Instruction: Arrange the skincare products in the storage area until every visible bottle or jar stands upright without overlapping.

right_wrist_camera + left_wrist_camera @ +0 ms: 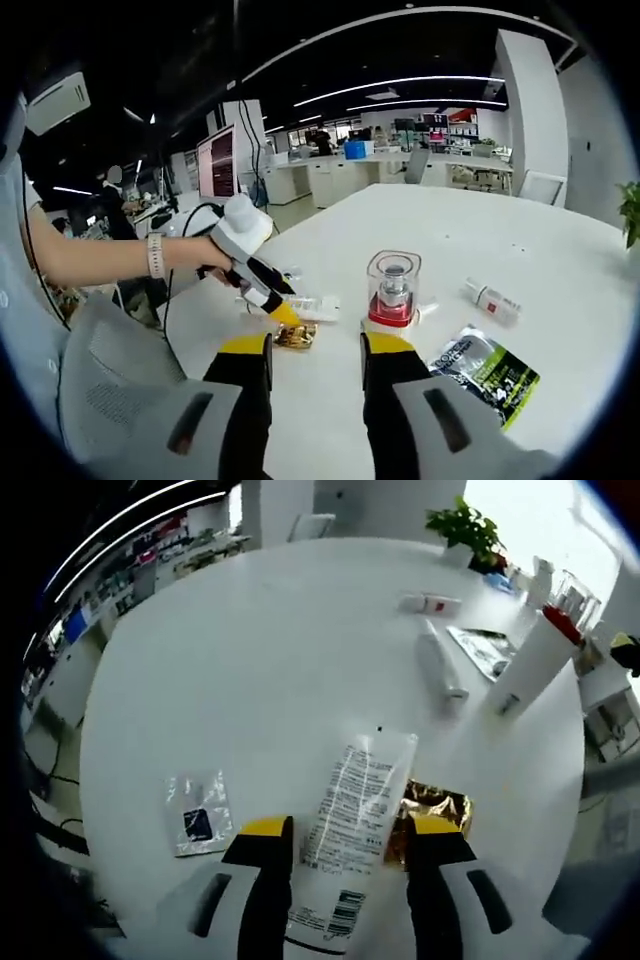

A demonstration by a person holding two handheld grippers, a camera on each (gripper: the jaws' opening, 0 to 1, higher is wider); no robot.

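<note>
Counter [250, 680]: round, smooth, white.
Left gripper [350, 832]: yellow-tipped jaws apart, straddling a flat white tube without clamping it; in the right gripper view [283, 312] it comes in from the left, held by a hand [205, 255].
Tube [352, 810]: soft plastic, printed with small text and a barcode, lying flat on the near part of the counter.
Gold packet [432, 808]: one, crinkled foil, just right of the tube.
Sachet [198, 813]: one, clear film with a dark square, lying left of the jaws.
Far items: a second slim white tube [438, 662] lying down, a small white bottle [430, 604] on its side, and a printed pouch [482, 650].
Right gripper [316, 352]: jaws apart, empty.
Clear jar [393, 289]: one, upright, boxy, red base, just beyond the right jaws.
</note>
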